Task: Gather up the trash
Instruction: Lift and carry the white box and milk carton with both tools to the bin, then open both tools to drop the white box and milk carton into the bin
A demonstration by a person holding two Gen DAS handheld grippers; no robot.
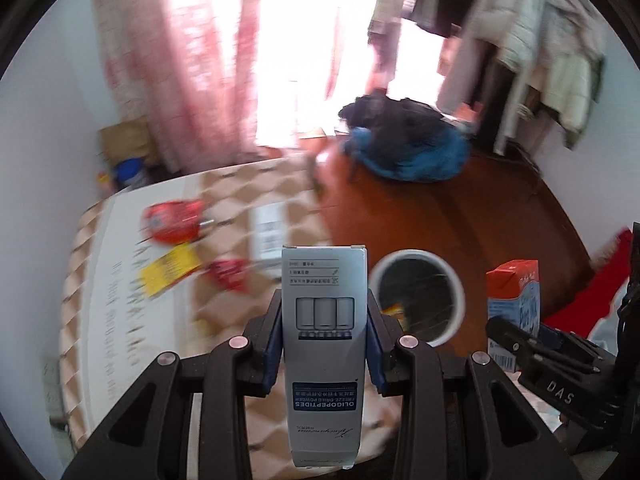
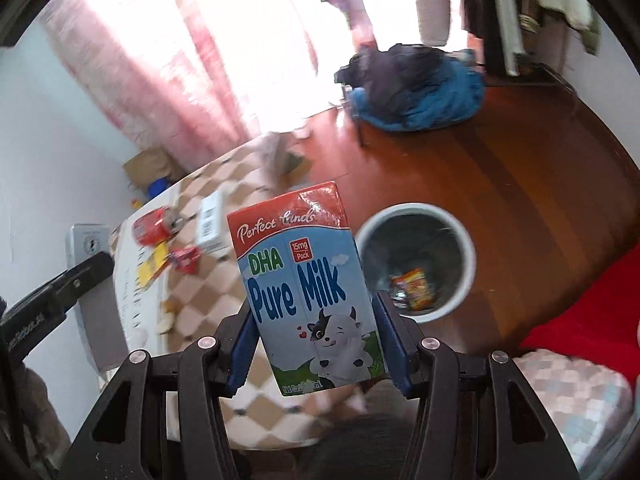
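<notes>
Two cartons held: one in each gripper, both above the table edge near the bin.
Table [image 1: 224, 184]: left of the scene, covered by a cloth of tan and white diamonds with a plain white strip at its far-left side.
Litter on table: a crumpled red wrapper [image 1: 172, 221], a flat yellow packet [image 1: 170, 270], a smaller red wrapper [image 1: 228, 274] and a white box [image 1: 267, 236], all blurred, lying close together on the far part of the cloth.
Left gripper [image 1: 325, 334]: blue-padded fingers clamped on the long sides of a grey box [image 1: 324, 344].
Grey box: tall, narrow cardboard, matt silver-grey, with a dark blue label reading "OLIGOPEPTIDES" upside down and a drawing of three vials; it stands upright between the pads.
Bin [image 2: 416, 260]: round, white rim, dark liner inside, on the reddish wood floor [image 2: 520, 168] just right of the table; a bright orange wrapper [image 2: 412, 284] lies at its bottom.
Right gripper [image 2: 316, 344]: blue pads pressed against both sides of a milk carton [image 2: 304, 292], closed on it.
Milk carton: glossy rectangular pack, red top band, pale blue body, "DHA Pure Milk" lettering and a cartoon cow; tilted slightly to the left, held just left of the bin in the right wrist view.
Far floor: a heap of blue and dark cloth [image 2: 416, 88], soft and rumpled, beyond the bin.
</notes>
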